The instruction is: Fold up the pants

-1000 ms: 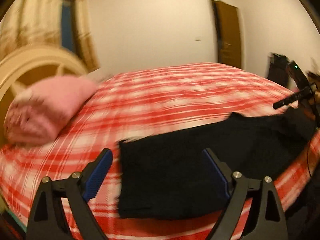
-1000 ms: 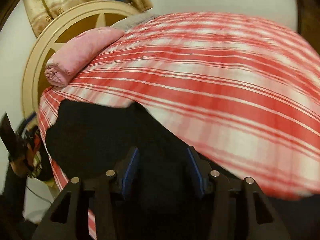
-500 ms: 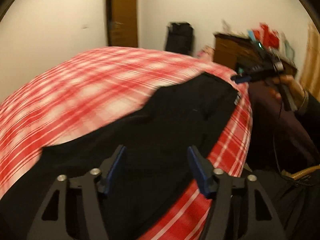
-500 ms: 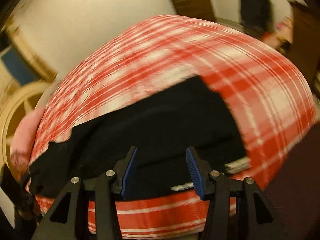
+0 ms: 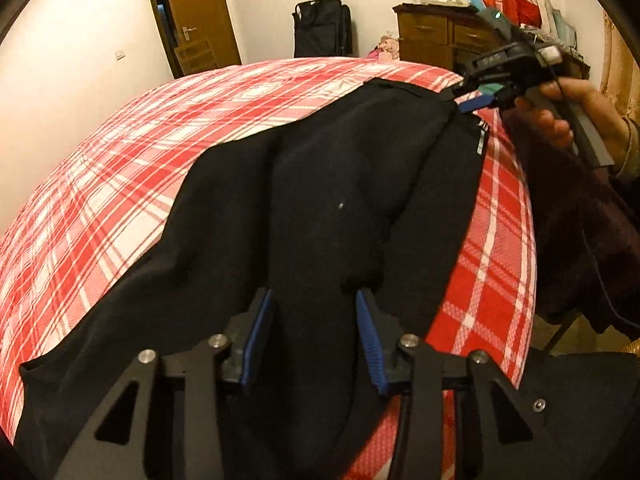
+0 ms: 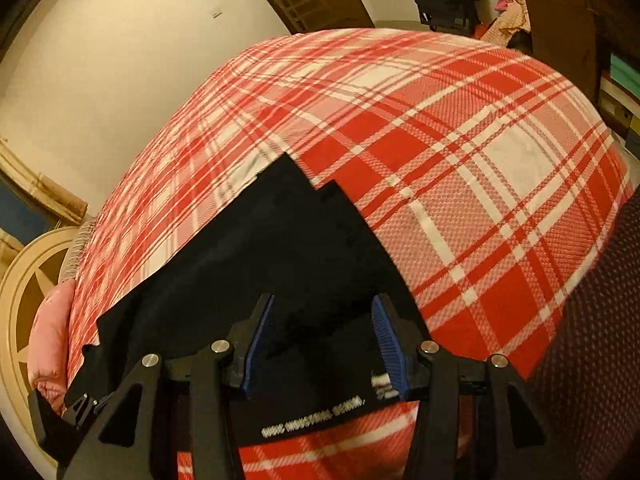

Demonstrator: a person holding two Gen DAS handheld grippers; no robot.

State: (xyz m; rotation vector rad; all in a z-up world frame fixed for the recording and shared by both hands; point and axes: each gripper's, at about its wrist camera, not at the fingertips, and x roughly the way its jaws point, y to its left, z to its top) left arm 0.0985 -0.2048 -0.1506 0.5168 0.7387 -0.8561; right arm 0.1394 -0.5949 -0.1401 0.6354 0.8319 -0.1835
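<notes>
1. Lying lengthwise across a bed (image 5: 248, 96) covered in a red-and-white checked sheet, black pants (image 5: 320, 200) stretch from the near edge toward the far side, close to the bed's right-hand border.
2. The left hand-held gripper (image 5: 316, 336) sits low over the middle of the pants, its blue-padded fingers spread apart with dark cloth rising between them; whether they pinch the fabric cannot be told.
3. The right hand-held gripper (image 6: 322, 340) hovers at the pants' end, fingers released and parted, above a band printed with white lettering (image 6: 314, 420).
4. In the left wrist view, a person's hand (image 5: 576, 112) grips the right tool, whose blue tip meets the pants' far corner.
5. A pink pillow (image 6: 50, 340) lies beside a round cream headboard (image 6: 16, 300).
6. A wooden door (image 5: 196, 20), a black suitcase (image 5: 322, 26) and a brown dresser (image 5: 440, 36) line the far wall.
</notes>
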